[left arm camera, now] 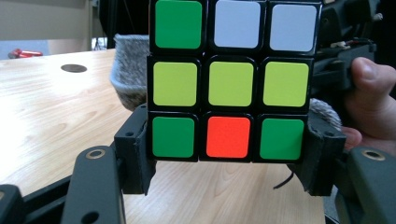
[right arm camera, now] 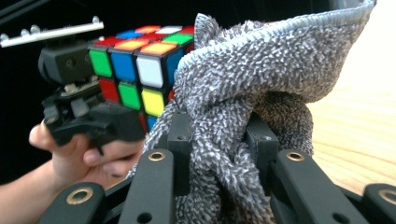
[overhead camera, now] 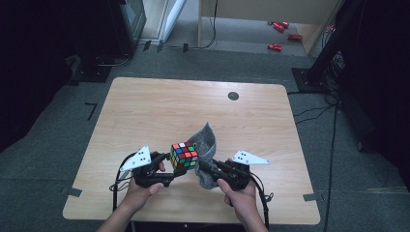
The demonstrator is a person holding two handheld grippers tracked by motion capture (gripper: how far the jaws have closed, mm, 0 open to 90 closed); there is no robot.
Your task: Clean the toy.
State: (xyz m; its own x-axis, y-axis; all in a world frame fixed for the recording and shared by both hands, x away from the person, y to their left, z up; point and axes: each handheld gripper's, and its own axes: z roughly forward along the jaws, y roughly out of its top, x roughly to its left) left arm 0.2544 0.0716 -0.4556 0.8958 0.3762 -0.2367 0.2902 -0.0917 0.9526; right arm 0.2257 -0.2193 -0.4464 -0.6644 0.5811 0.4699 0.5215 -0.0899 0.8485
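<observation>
A scrambled puzzle cube (overhead camera: 183,155) is held just above the wooden table (overhead camera: 145,111) by my left gripper (overhead camera: 170,170), which is shut on its bottom layer. In the left gripper view the cube (left arm camera: 231,79) faces the camera with green, white, yellow and one red sticker, the jaws clamped on its two lower sides. My right gripper (overhead camera: 202,166) is shut on a grey fuzzy cloth (overhead camera: 207,145). In the right gripper view the cloth (right arm camera: 252,88) bunches between the jaws and presses against the cube (right arm camera: 135,70) on its right side.
A dark round grommet (overhead camera: 233,95) sits near the table's far edge. Red objects (overhead camera: 280,36) lie on the floor beyond the table, near a wooden unit. Cables (overhead camera: 333,145) run along the floor on the right. Dark equipment stands at the far left.
</observation>
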